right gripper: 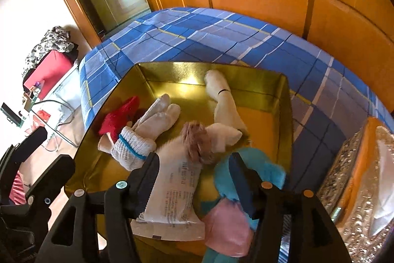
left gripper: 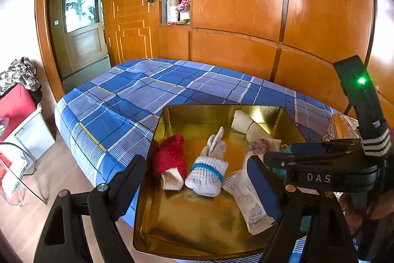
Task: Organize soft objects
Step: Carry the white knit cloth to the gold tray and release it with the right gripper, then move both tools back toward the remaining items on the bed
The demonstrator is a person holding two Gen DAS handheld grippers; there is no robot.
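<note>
A gold metal tray (left gripper: 197, 236) (right gripper: 283, 100) rests on the bed's near corner. It holds a red sock (left gripper: 171, 157) (right gripper: 118, 118), a white knit glove with a blue band (left gripper: 209, 170) (right gripper: 145, 137), a cream rolled sock (left gripper: 246, 123) (right gripper: 222, 95), a fluffy white and brown piece (right gripper: 197, 142) and a clear plastic packet (left gripper: 246, 199) (right gripper: 172, 196). A blue and pink soft piece (right gripper: 226, 226) lies at the tray's near right. My left gripper (left gripper: 197, 186) hangs open above the tray. My right gripper (right gripper: 194, 179) (left gripper: 267, 159) stands open low over the packet and the blue piece, its right finger (right gripper: 242, 186) against the blue cloth.
The bed has a blue plaid sheet (left gripper: 147, 90) (right gripper: 197, 28). A shiny patterned silver box (right gripper: 354, 179) (left gripper: 341, 128) sits right of the tray. A glass table (left gripper: 14, 164), a red case (left gripper: 14, 105) and wooden wardrobes (left gripper: 246, 4) surround the bed.
</note>
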